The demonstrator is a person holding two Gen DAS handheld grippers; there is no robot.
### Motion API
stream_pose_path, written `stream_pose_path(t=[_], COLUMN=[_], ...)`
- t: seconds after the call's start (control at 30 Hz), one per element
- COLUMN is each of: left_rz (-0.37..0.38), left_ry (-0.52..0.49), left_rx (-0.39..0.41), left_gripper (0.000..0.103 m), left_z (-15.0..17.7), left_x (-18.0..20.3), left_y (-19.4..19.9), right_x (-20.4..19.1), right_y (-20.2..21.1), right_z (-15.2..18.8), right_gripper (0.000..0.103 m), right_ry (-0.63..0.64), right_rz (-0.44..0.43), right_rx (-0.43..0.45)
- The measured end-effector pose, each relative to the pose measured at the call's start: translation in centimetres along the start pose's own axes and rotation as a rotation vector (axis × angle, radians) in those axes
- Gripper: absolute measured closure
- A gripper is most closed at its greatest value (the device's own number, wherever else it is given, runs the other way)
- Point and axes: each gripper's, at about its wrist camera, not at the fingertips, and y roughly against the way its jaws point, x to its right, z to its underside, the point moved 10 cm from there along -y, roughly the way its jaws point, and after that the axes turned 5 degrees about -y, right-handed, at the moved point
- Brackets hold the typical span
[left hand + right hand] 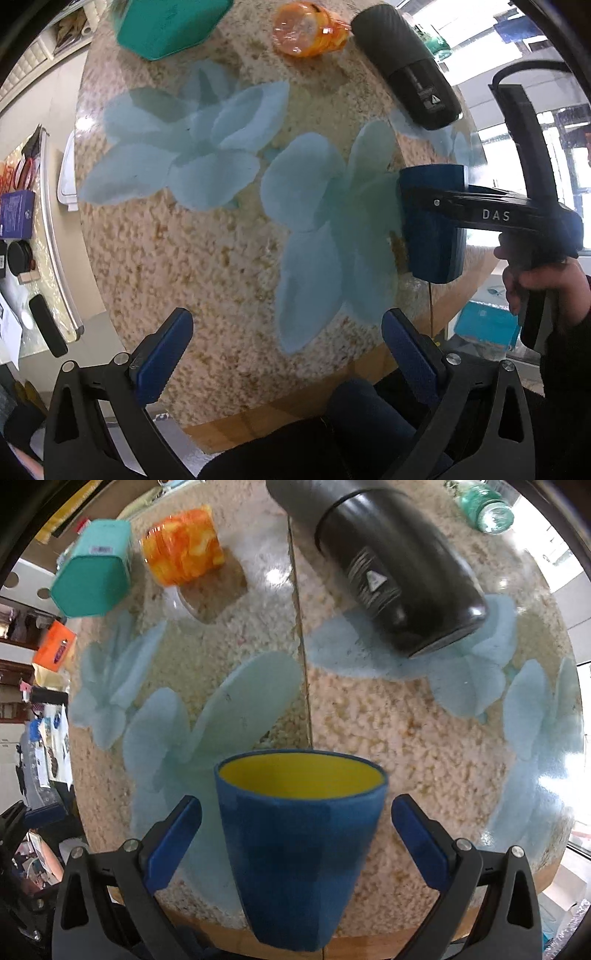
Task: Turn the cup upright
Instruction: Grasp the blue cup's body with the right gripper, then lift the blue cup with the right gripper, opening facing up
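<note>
Blue cup (299, 842) upright on bench (406, 738), between my right hand-held gripper (295, 834) fingers, spread, not touching; my left hand-held gripper (288, 354) spread wide, holding nothing

Both views are brightly lit by daylight. In the left wrist view the windows (517, 140) at the right are overexposed to white. Glare patches are seen on the glass tabletop (554, 786) in the right wrist view. Strong fisheye curvature and dark vignetting are noted at all edges. Motion blur is observed on the black bottle (391, 565) and the orange cup (183, 550).
</note>
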Motion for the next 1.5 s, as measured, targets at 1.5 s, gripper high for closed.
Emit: stream_pose_path(t=[1.5], left_rz=[-0.093], left_ry=[0.097], left_rx=[-0.010], left_gripper=[0.000], left_z=[-0.4], left_x=[-0.8], left_y=[1.1], right_x=[-1.8], right_y=[5.2], right_z=[-1.5], right_gripper=[0.032], right_ry=[0.283], right_rz=[-0.081], right_rx=[0.482])
